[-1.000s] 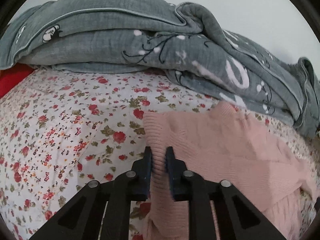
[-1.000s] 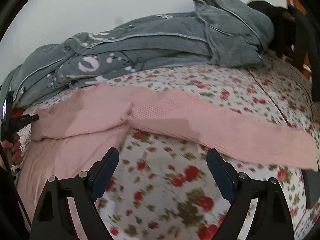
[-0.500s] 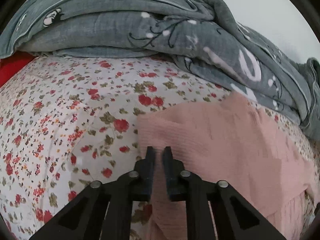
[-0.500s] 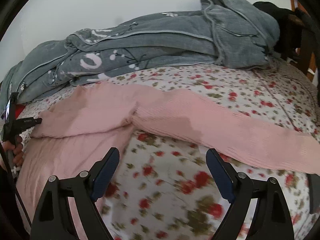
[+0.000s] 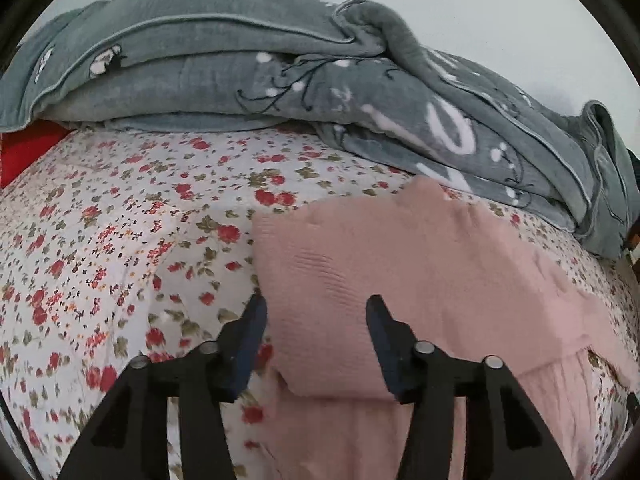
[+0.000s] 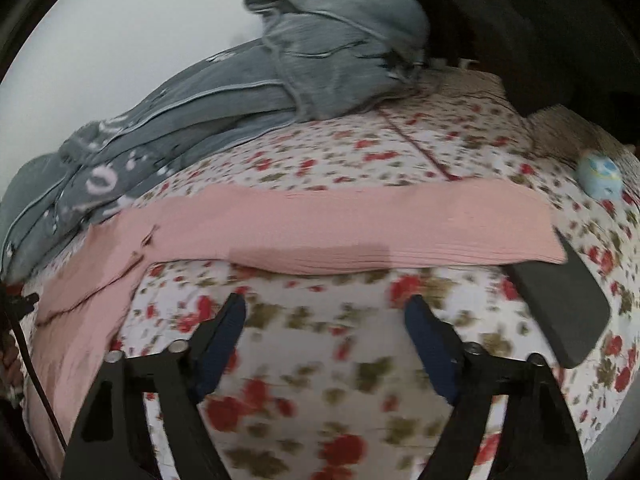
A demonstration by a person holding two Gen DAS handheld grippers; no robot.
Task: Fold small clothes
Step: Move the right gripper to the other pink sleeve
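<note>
Left wrist view: The left tool (image 5: 316,314) has its jaws apart and opening. A folded edge of the pink ribbed knit garment (image 5: 400,280) lies between the two dark blue pads (image 5: 250,340), but neither pad presses on it; the garment rests free on the bed. The bed carries a white quilted cover printed with small red flowers (image 5: 120,240). The garment lies on the right half of the visible cover, folded over itself, with its lower layer running out of the bottom of the view. A rumpled grey-green blanket with white and black markings (image 5: 240,60) is heaped along the far edge of the bed, against a pale wall. Its lower fold touches the far corner of the garment. A red cloth item (image 5: 24,152) shows at the far left edge, under the blanket.

Right wrist view: The right tool (image 6: 326,316) has its jaws wide apart and closing. Only bare floral cover (image 6: 320,360) lies between the pads; nothing is held. The view is motion-blurred. One long sleeve of the pink garment (image 6: 360,224) stretches straight across the bed beyond the tool, toward the right edge. The blanket (image 6: 300,60) is piled at the far edge. A flat dark grey object (image 6: 568,308) lies by the sleeve end. A small pale blue round object (image 6: 600,176) sits near the right edge.
</note>
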